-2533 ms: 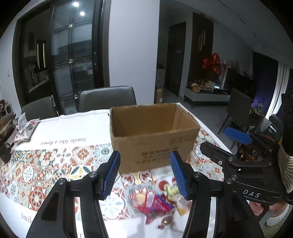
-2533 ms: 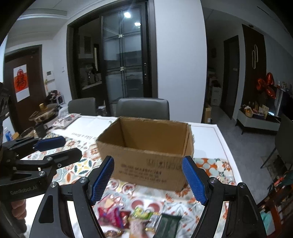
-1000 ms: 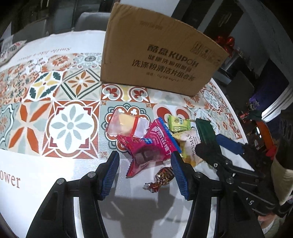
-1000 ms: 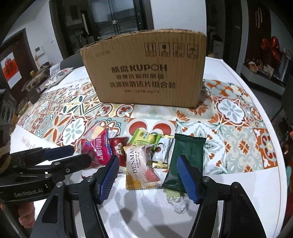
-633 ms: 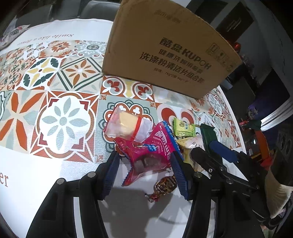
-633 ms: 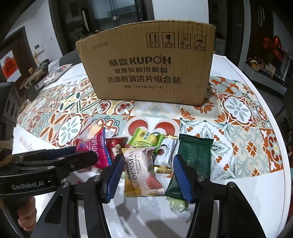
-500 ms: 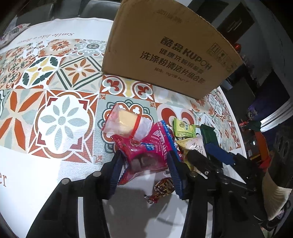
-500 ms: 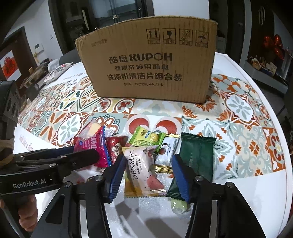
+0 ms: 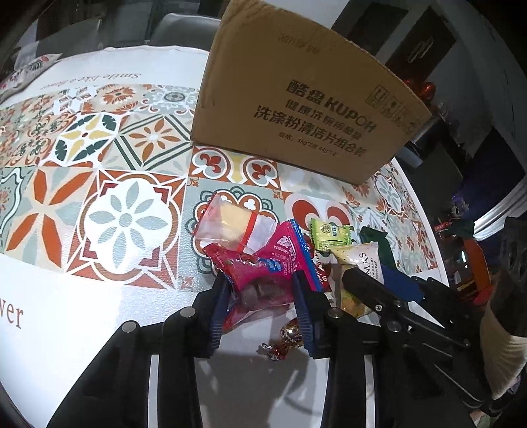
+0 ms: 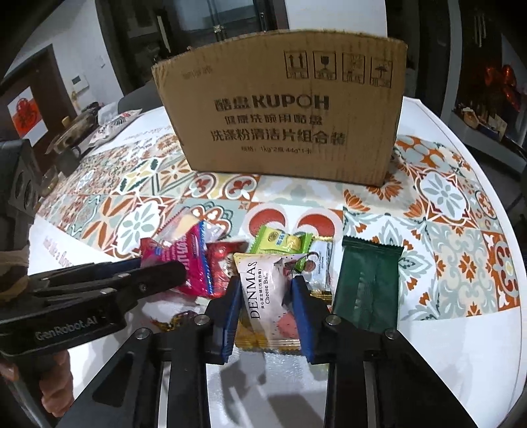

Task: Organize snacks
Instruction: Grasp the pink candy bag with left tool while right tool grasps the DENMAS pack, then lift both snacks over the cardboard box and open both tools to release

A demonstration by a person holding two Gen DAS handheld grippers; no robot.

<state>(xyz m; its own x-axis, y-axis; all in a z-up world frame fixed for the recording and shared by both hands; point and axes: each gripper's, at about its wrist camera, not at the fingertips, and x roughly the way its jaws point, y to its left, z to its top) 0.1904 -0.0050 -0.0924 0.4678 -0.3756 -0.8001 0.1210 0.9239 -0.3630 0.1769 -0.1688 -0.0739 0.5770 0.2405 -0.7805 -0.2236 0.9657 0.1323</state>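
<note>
A pile of snack packets lies on the tiled tablecloth in front of a brown cardboard box. My left gripper is shut on a pink-red packet, which also shows in the right wrist view. My right gripper is shut on the white DENMAS cheese packet, also in the left wrist view. Around them lie a clear packet with a yellow cake, a lime-green packet, a dark green packet and a foil candy.
The table's round white edge runs close at the right and front. Chairs stand behind the box. A bag and pots sit at the far left.
Both grippers dropped from box height to the snack pile and moved forward. Both have closed: the left onto the pink-red packet, the right onto the DENMAS packet.
</note>
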